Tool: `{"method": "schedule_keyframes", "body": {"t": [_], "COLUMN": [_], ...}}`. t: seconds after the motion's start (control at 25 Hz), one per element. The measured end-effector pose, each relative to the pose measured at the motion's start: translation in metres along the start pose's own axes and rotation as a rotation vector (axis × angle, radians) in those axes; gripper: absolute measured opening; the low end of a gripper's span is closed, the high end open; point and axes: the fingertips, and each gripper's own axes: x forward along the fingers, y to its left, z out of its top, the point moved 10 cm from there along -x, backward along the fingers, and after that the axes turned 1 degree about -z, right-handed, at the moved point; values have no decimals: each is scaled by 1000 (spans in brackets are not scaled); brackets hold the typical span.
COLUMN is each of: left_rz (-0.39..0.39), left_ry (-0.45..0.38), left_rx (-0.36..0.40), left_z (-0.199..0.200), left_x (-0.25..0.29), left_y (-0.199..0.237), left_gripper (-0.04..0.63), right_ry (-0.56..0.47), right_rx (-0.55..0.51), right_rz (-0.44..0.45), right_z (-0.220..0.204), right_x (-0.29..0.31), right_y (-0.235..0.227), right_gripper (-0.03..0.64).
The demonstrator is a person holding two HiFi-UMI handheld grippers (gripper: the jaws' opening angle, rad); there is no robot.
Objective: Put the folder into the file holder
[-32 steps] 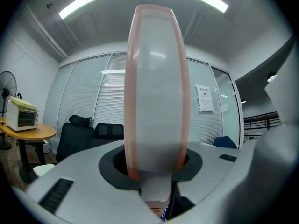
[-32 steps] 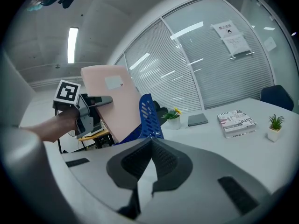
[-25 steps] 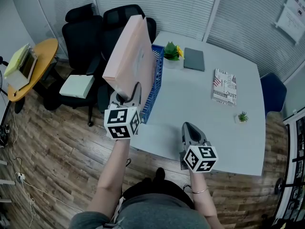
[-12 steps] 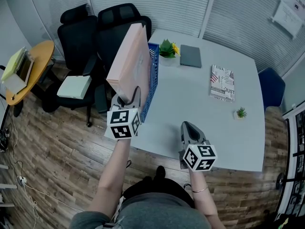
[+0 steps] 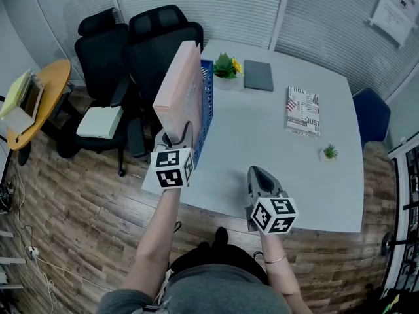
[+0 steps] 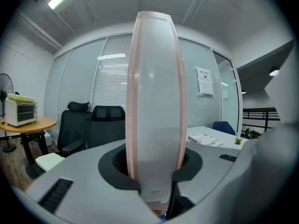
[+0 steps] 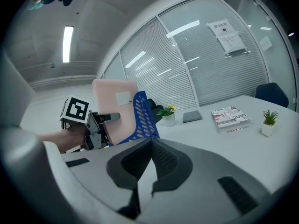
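Head view. Held a thick pale pink box folder [image 5: 180, 87] in the left gripper [image 5: 177, 138], jaws clamped on the low part of its near narrow face. Stood on edge at the left edge of the white rectangular table [image 5: 262, 156], broad faces turned left and right, spine toward the person, length running away along that edge. Sat just beside the left side of the blue mesh file holder [image 5: 205, 110], which stood at the same edge with its own length parallel. Could not tell whether the folder's bottom was inside it. Hung the right gripper [image 5: 259, 173] over the table's near part, well apart from both. Further off: a potted green plant with a yellow flower [image 5: 226, 65] and a flat grey notebook [image 5: 258, 75] near the far edge. Also a printed magazine stack [image 5: 303, 110] toward the right edge, a small green potted plant [image 5: 330, 153] near it, and black office chairs [image 5: 157, 38] beyond the far left corner.

Left gripper view. Showed the folder's spine upright and tall between the jaws, one jaw pressed to each side.

Right gripper view. Showed the jaws brought together with nothing between them. Placed the folder behind the holder's mesh wall, upright, top edge rising above that wall, left gripper on its near end.
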Motion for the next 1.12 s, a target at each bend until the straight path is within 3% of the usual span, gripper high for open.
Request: {"method": "schedule_keyframes", "body": {"t": [1.12], "left_rz": [-9], "left_ry": [147], "left_rx": [58], "left_z": [-36], "left_x": [13], "left_y": [-6], "left_gripper": [173], "right_ry": [19], "right_rx": [5], "right_rz": [16], "right_z": [-3], "right_x": [5], "right_y": [-1], "right_gripper": [6]}}
